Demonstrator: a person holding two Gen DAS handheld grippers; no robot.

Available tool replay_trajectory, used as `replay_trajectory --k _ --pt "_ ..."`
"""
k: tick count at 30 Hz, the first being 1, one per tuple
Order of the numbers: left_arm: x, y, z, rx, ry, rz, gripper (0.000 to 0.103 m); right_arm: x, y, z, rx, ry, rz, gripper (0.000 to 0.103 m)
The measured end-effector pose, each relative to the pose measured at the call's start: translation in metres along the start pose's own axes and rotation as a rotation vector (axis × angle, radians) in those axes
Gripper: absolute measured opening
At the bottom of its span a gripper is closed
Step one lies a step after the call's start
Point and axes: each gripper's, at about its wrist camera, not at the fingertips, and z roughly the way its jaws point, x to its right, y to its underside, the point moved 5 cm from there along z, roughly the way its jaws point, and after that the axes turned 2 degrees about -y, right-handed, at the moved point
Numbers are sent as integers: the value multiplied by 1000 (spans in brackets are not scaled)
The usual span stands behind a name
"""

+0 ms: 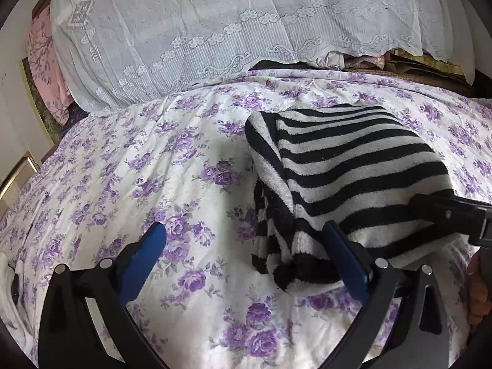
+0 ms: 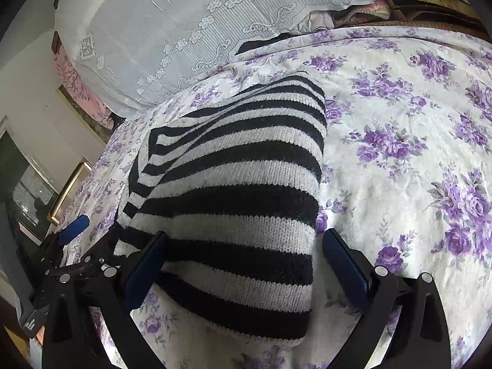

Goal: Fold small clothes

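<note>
One striped sweater (image 2: 233, 190) lies folded on the bedspread (image 2: 399, 160), at 12 o'clock from my right gripper (image 2: 243, 261). Both grippers gape, gripping nothing; left gripper (image 1: 246, 255) sits at its 9 o'clock edge. Soft, floppy knit; I'd pinch the near hem.

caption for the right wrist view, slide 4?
Open right gripper straddling a folded black-and-white striped sweater on a purple floral bedspread, left gripper at its left edge.

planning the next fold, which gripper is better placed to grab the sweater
Right. The right gripper has its open fingers on either side of the striped sweater. The left gripper is open mostly over bare bedspread, only its right finger by the edge.
</note>
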Motion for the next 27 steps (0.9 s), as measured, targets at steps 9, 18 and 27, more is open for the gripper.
replay_trajectory --k 9,18,27 --pt "2 -3 -7 20 -1 9 99 0 0 0 0 0 0 100" --pt "3 -4 -8 23 1 10 99 0 0 0 1 1 0 100" --pt "-18 -24 -1 -37 140 -102 99 5 -1 -6 23 -38 35 100"
